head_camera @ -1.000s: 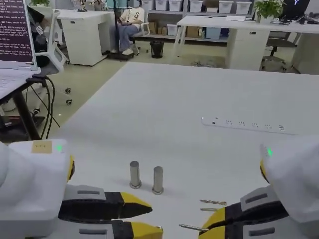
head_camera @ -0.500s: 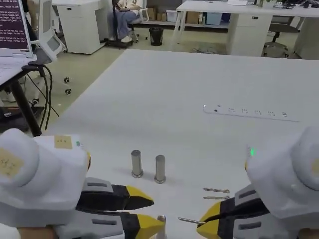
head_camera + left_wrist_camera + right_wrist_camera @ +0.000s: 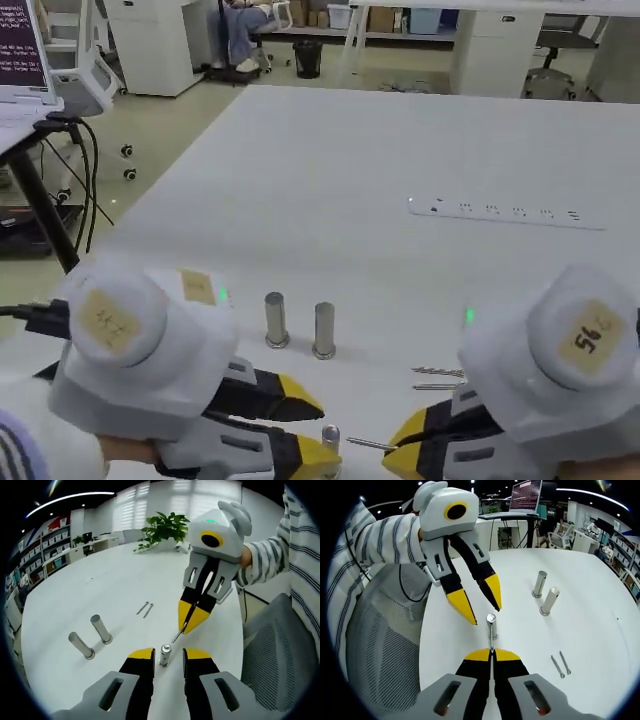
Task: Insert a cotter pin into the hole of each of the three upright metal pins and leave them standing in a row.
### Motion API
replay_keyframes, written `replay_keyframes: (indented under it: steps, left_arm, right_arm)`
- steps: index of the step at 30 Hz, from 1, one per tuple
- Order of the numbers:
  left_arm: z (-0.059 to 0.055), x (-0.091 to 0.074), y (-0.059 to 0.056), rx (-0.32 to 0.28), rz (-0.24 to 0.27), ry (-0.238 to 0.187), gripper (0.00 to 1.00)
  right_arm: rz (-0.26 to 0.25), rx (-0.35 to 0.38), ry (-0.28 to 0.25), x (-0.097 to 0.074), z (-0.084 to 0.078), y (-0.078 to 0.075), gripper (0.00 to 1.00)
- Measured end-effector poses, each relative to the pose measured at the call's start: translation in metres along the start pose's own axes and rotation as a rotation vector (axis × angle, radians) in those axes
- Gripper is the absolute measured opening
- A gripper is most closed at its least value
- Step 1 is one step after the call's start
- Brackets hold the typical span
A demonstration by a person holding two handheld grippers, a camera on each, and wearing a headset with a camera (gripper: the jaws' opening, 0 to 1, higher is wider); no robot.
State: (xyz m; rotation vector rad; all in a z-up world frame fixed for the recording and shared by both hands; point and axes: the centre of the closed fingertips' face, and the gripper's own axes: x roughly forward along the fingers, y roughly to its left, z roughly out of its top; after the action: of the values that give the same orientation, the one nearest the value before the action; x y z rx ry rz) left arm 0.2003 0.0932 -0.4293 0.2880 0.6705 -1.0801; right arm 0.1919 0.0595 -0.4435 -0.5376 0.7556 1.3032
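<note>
The left claw (image 3: 169, 655) is spread, one jaw either side of the near metal pin (image 3: 491, 625). This pin stands upright on the white table (image 3: 350, 180), and I cannot tell if either jaw touches it. The two other metal pins (image 3: 276, 320) stand side by side further out, well clear of both claws.

To the right, the right claw (image 3: 491, 653) is pressed together on a cotter pin (image 3: 180, 631). The free end of the cotter pin points at the near metal pin and sits just short of it. Two spare cotter pins (image 3: 437, 378) lie flat beyond.

The main risk is a toppled pin. If the cotter pin misses the hole, which I cannot make out, and pushes on the side, nothing clamps the upright. The thin cotter pin could also swivel in its pinch.
</note>
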Motion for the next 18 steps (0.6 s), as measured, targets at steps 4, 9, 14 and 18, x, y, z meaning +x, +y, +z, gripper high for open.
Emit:
replay_keyframes:
  steps: [4, 9, 14, 18]
  left_arm:
    - [-0.0023, 0.0031, -0.0002, 0.026, -0.015, 0.025, 0.17]
    - [-0.0032, 0.0068, 0.0006, 0.054, -0.021, 0.046, 0.15]
    - [-0.0006, 0.0080, 0.0035, 0.053, -0.014, 0.040, 0.09]
    - [-0.0021, 0.0086, 0.0027, 0.054, -0.022, 0.050, 0.06]
  right_arm:
    - [0.006, 0.007, 0.001, 0.0022, -0.0010, 0.0002, 0.00]
    - [0.008, 0.010, -0.005, 0.0039, 0.0008, -0.0008, 0.00]
    - [0.006, 0.009, -0.007, 0.0052, 0.0027, -0.0027, 0.00]
    - [0.006, 0.010, -0.004, 0.0064, 0.0026, -0.0026, 0.00]
